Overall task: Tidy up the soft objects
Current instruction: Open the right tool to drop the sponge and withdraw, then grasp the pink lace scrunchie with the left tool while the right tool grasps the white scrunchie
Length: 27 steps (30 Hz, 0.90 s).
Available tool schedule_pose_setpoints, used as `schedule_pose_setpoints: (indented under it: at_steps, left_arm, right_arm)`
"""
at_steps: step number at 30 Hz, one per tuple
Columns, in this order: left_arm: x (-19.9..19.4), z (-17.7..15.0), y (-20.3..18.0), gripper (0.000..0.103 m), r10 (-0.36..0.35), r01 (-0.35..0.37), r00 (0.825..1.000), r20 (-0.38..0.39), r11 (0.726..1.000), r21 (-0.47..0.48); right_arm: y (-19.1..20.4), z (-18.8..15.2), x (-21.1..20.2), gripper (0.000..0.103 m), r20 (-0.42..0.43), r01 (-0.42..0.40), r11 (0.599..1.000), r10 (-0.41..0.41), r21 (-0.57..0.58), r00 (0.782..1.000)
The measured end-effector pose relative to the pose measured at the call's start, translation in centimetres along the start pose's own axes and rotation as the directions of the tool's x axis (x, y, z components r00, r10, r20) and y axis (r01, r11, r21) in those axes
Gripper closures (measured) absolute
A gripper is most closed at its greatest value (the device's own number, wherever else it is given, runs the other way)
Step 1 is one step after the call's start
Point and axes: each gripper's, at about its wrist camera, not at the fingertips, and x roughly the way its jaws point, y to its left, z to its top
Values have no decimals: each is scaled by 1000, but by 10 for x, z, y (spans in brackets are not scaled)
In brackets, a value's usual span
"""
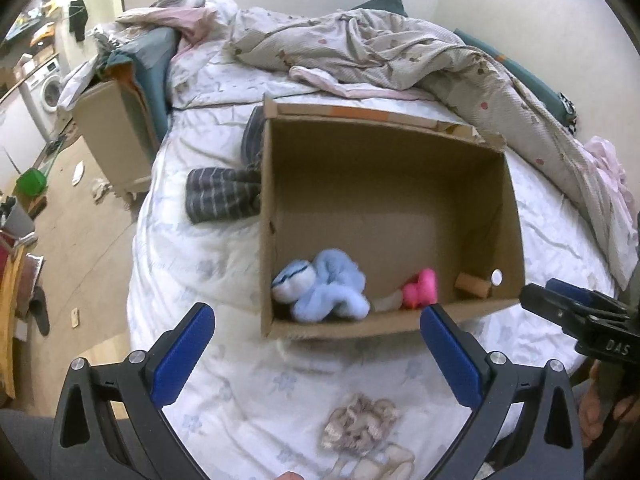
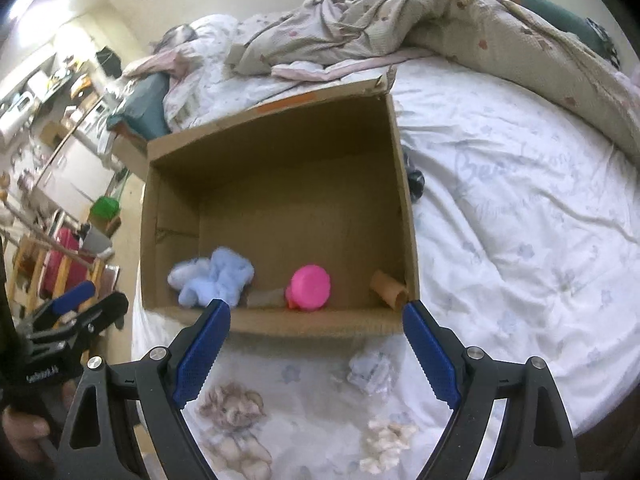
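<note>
An open cardboard box (image 1: 400, 152) (image 2: 280, 160) stands on the bed. Inside at its near wall lie a light blue plush toy (image 1: 324, 286) (image 2: 214, 278), a pink soft toy (image 1: 420, 288) (image 2: 310, 287) and a brown roll (image 1: 474, 284) (image 2: 388, 286). My left gripper (image 1: 316, 340) is open and empty, just short of the box's near wall. My right gripper (image 2: 316, 332) is open and empty, also at the near wall. A beige frilly scrunchie (image 1: 360, 424) (image 2: 386, 442) and a pale blue scrunchie (image 2: 370, 372) lie on the sheet below the grippers.
Grey striped socks (image 1: 222, 196) lie left of the box. A crumpled quilt (image 1: 380, 52) (image 2: 440, 20) and pillows fill the far side of the bed. The bed edge drops to the floor at the left (image 1: 80, 220), with a nightstand (image 1: 116, 140) there.
</note>
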Motion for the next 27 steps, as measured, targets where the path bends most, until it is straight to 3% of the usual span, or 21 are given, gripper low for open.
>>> schedule_pose_setpoints:
  at_steps: [10,20,23,27]
  left_arm:
    - [2,-31,2,0,23,-24,998,-65,1000,-12]
    - [28,-49,-3,0,32,-29,982,-187,999,23]
    - [48,-60,-8,1,-6,14,959,-284,1000,27]
    - [77,-78,-21,1,-65,75,912,-405,997,9]
  right_arm:
    - [-22,-29,-8,10,-48,-47,994,52,95,997]
    - [-33,-55,-3,10,-119,-26,992,41,126,992]
    - [-42,-56,-1,10,-130,-7,985,29,170,991]
    - [-54,-55,2,10,-138,-10,973,43,230,990]
